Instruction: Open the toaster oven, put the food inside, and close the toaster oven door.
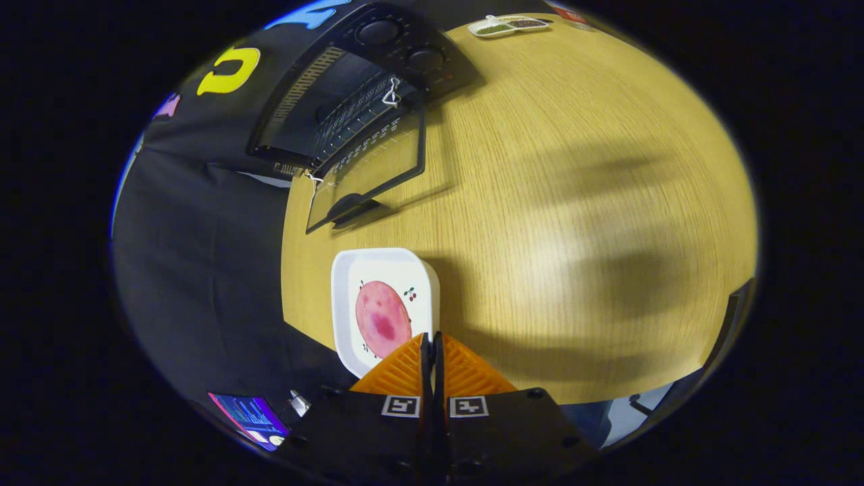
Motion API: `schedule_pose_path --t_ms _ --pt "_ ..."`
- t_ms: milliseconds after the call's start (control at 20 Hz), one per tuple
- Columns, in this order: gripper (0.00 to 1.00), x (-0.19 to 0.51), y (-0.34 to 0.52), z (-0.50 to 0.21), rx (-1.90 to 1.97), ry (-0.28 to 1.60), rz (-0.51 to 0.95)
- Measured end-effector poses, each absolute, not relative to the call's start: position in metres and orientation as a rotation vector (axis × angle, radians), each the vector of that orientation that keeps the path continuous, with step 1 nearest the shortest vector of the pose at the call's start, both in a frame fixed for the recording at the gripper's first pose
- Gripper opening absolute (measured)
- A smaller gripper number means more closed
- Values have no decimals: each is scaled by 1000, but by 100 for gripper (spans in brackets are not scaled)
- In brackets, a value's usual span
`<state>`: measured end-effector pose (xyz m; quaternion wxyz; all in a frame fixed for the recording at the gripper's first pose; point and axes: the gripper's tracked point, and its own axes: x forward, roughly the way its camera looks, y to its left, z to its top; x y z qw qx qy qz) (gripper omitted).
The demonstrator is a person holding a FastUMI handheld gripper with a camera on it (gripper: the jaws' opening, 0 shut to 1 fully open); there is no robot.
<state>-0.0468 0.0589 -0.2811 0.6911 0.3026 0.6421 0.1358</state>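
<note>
The black toaster oven (351, 88) stands at the far side of the wooden table (574, 202), its glass door (368, 172) folded down open and the wire rack visible inside. A white square plate (385, 263) lies between the oven and my fingers, holding a round pink slice of food (381, 317). My gripper (432, 344) hovers over the plate's near edge with its orange fingers (405, 371) pressed together and nothing held between them. The fingers hide the nearest part of the plate.
A small white tray (507, 25) with dark contents sits at the table's far edge beyond the oven. Broad bare wood spreads to the right of the plate. Black cloth drapes down left of the table. A lit screen (250, 415) glows low beside the gripper body.
</note>
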Motion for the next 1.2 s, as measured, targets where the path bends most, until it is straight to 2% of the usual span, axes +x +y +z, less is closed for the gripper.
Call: schedule_pose_path --t_ms 450,900,1200 --pt "2 -31 91 -241 878 1222 128" --pt "2 -28 130 -232 1022 1122 12" --pt "2 11 136 -230 1113 1045 -87"
